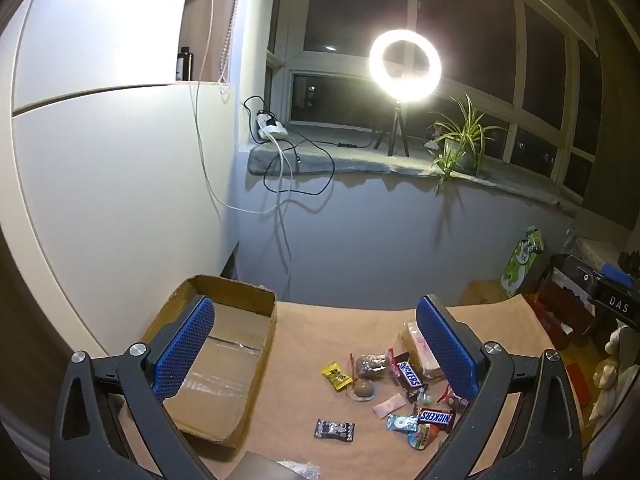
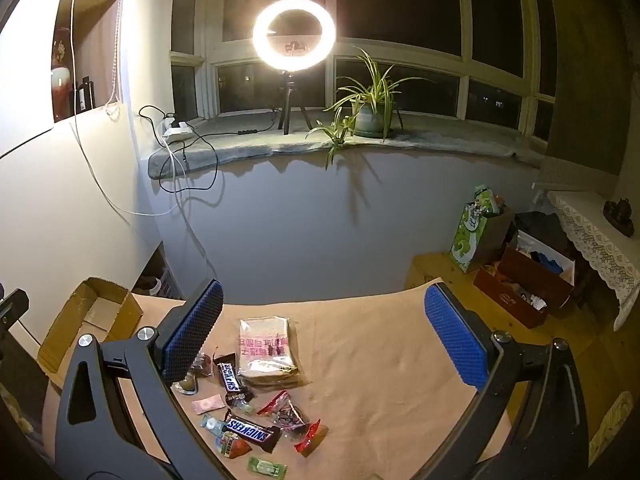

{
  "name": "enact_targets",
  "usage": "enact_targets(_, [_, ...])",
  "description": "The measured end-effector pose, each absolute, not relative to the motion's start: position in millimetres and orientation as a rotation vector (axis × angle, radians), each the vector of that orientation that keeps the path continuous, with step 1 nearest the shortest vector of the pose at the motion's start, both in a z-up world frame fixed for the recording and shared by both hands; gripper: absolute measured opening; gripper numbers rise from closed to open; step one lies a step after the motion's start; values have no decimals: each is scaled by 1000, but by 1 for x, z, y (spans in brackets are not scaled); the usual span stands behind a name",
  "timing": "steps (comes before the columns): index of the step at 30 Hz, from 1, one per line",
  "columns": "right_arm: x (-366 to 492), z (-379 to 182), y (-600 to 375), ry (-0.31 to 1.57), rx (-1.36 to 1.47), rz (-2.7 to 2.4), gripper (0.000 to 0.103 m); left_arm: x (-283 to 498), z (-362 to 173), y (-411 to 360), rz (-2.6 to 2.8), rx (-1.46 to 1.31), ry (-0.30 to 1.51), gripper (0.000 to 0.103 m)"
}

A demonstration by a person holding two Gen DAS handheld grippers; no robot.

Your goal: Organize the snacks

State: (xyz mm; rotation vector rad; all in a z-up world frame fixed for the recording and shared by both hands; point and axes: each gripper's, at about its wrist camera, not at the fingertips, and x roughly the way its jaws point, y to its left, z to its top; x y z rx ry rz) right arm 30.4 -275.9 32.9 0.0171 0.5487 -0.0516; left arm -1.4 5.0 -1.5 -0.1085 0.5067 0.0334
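Both tongs stand wide apart with nothing between the pads: my left gripper (image 1: 316, 354) hangs over the box side of the table, my right gripper (image 2: 324, 344) over the snack pile. I see the snacks scattered loose on the tan table cover (image 2: 380, 352): two Snickers bars (image 2: 252, 433), a flat clear packet with pink print (image 2: 266, 350), a yellow candy (image 1: 336, 376), a black-wrapped candy (image 1: 335, 429) lying apart, a green one (image 2: 267, 468) nearest me. Left of them sits the cardboard box (image 1: 224, 376), open-topped. Beyond, a ring light (image 2: 294, 32) and potted plant (image 2: 366, 108) stand on the windowsill.
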Motion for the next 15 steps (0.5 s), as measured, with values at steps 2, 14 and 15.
enact_targets(2, [31, 35, -276, 545, 17, -49, 103, -1, -1, 5, 34, -110, 504, 101])
enact_targets(14, [33, 39, -267, 531, 8, -47, 103, -3, 5, 6, 34, -115, 495, 101])
enact_targets(15, [33, 39, -267, 532, 8, -46, 103, -3, 5, 6, 35, -115, 494, 101])
